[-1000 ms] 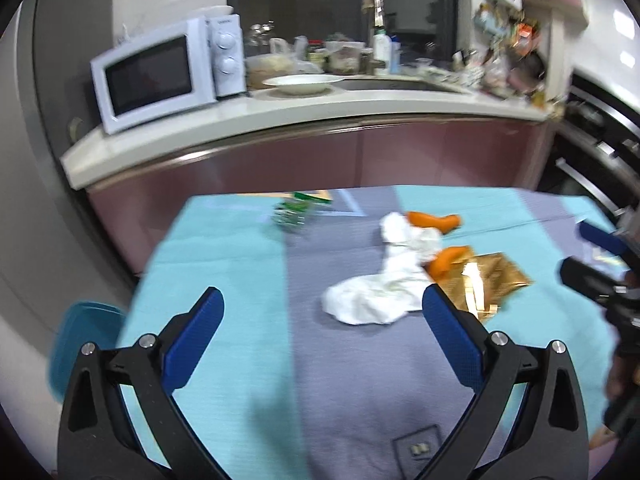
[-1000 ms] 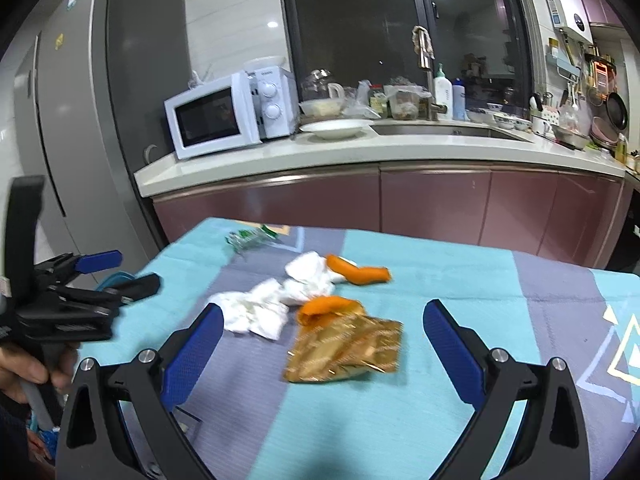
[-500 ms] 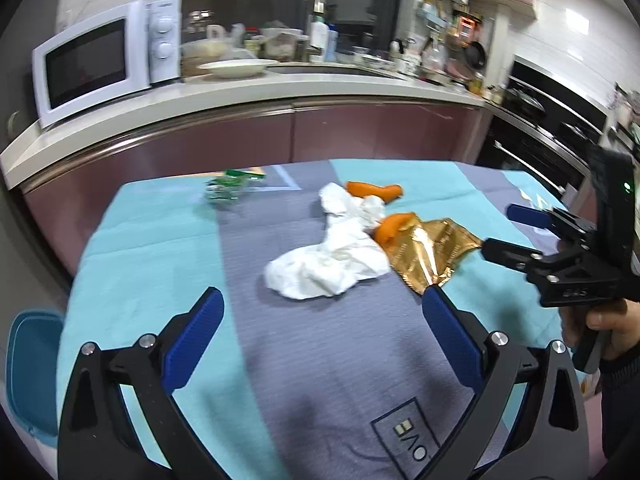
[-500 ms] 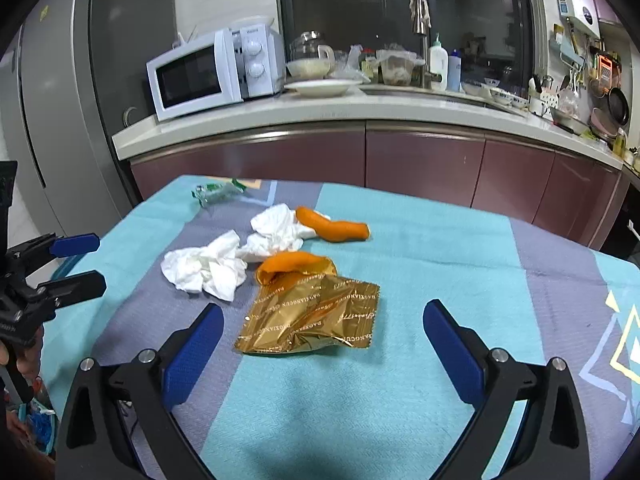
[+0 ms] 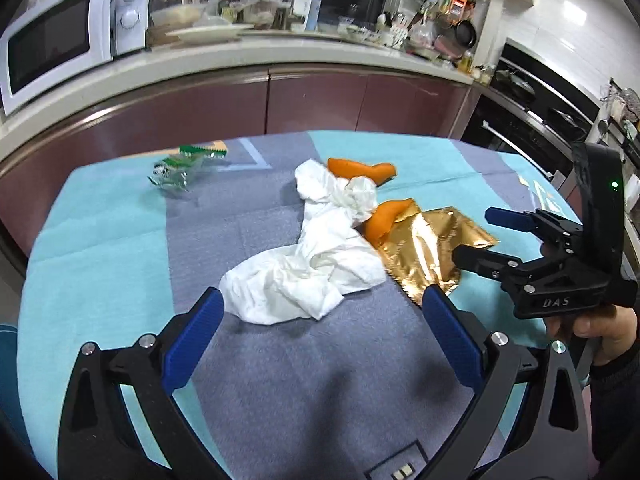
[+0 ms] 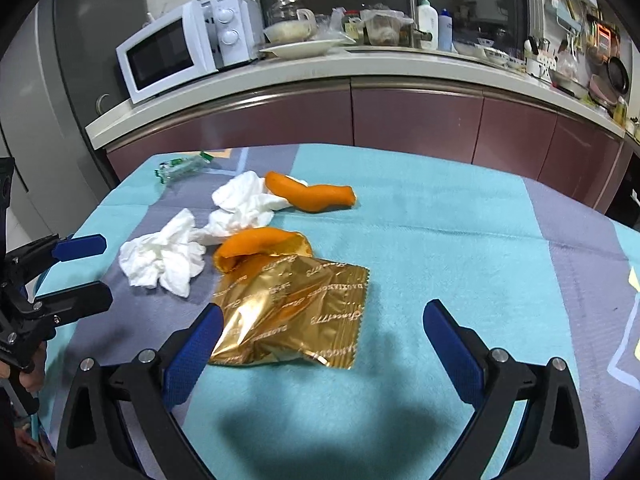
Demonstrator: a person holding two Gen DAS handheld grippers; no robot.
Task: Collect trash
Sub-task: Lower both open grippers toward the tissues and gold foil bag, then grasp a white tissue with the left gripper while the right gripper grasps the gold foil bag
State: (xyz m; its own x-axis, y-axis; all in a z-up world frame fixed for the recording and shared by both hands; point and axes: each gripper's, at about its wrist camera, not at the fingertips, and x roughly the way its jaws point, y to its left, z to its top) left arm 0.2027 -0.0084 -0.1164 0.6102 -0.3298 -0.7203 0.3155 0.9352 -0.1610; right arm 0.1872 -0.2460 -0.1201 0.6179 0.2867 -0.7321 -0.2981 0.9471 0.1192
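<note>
Both grippers hover over the table [image 6: 440, 208], its cloth striped teal and grey, and nothing is held. The left gripper [image 5: 320, 320] has its jaws wide apart, framing the near end of the crumpled white tissue [image 5: 296, 276], which trails back toward the far orange peel [image 5: 360, 168]. The right gripper [image 6: 320, 332] is spread just as wide, its left pad right at the edge of the gold foil wrapper [image 6: 296, 312]. A second orange peel [image 6: 256, 246] lies on the wrapper's far end, touching the tissue. Off at the far left corner sits a green-and-clear wrapper [image 5: 180, 164], well apart from the pile.
</note>
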